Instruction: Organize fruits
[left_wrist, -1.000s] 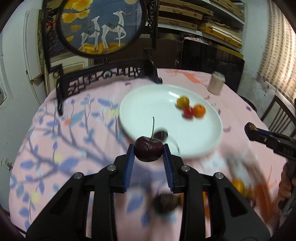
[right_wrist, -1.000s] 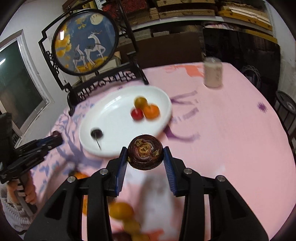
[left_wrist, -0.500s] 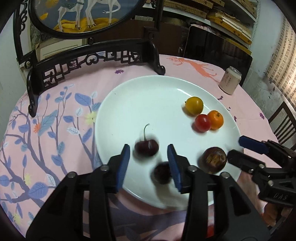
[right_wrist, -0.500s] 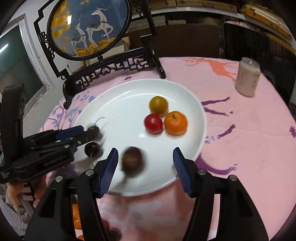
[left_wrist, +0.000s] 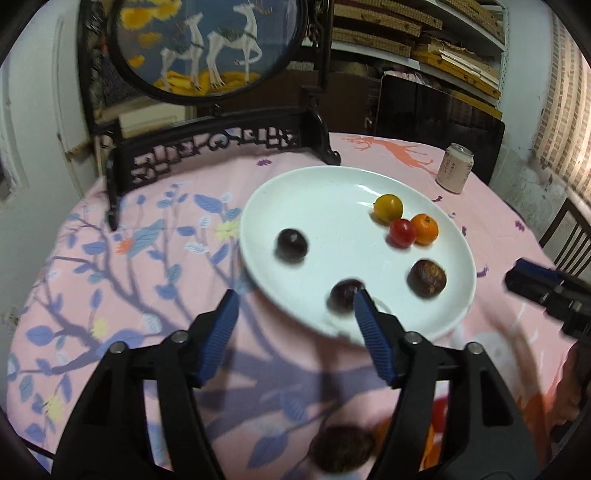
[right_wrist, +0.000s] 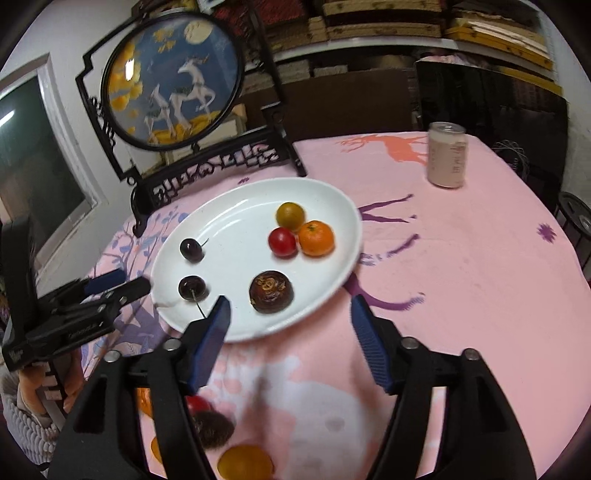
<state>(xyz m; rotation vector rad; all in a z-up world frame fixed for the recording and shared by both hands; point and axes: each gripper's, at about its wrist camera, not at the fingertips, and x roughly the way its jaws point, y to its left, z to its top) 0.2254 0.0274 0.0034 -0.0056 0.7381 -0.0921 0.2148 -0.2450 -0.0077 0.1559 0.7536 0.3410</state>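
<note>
A white plate (left_wrist: 332, 199) (right_wrist: 236, 218) holds a yellow tomato (left_wrist: 388, 208), a red tomato (left_wrist: 402, 232), a small orange (left_wrist: 424, 229), a dark brown fruit (left_wrist: 427, 277) (right_wrist: 271, 291) and two dark cherries (left_wrist: 291, 243) (left_wrist: 345, 295). My left gripper (left_wrist: 295, 299) hovers at the plate's near rim, jaws opening, nothing between the pads. My right gripper (right_wrist: 290, 302) hovers at its own near rim, jaws also opening and empty. Each gripper shows in the other's view: the right gripper (left_wrist: 546, 291), the left gripper (right_wrist: 110, 291).
Several loose fruits lie on the pink cloth under the grippers: a brown one (left_wrist: 341, 448) (right_wrist: 210, 428), a red one (right_wrist: 197, 404), a yellow-orange one (right_wrist: 245, 461). A deer screen (left_wrist: 207, 48) stands behind the plate, a can (right_wrist: 447, 155) at the far right.
The left gripper let go of the cherry and the right gripper let go of the brown fruit; both now lie on the plate. Both jaws have spread wider and drawn back.
</note>
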